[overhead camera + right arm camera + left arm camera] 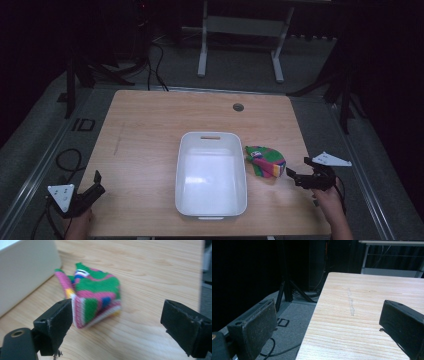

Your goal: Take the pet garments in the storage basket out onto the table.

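While your two hands sit at the near edge of the wooden table (150, 130), the striped knitted cloth (266, 161) lies bunched on the tabletop just to the right of the white plastic bin (211, 175), close to the bin's right wall near its far corner, though whether cloth and wall touch cannot be told from above. The bin stands at the centre of the table, long side running from you toward twelve o'clock, with a handle slot in its far rim.

Your right gripper (300, 172) is at about four o'clock from the bin, pointing toward nine o'clock at the cloth, with its grey three-cornered plate (330, 160) on the outer side. Its jaws stand wide apart with nothing between them. In the right gripper view the cloth (93, 296) shows green, pink, white, blue and yellow bands, folded into a soft wedge; it lies just ahead of the jaws, nearer the left one, with the bin's wall (27, 272) beyond it at ten o'clock.

Your left gripper (96, 184) is at about eight o'clock from the bin, at the table's near-left corner, aimed toward one o'clock. Its jaws are also spread apart and hold nothing. In the left gripper view one jaw hangs over the floor and the other over the tabletop, where a pale scuff mark (350, 302) runs along the wood.
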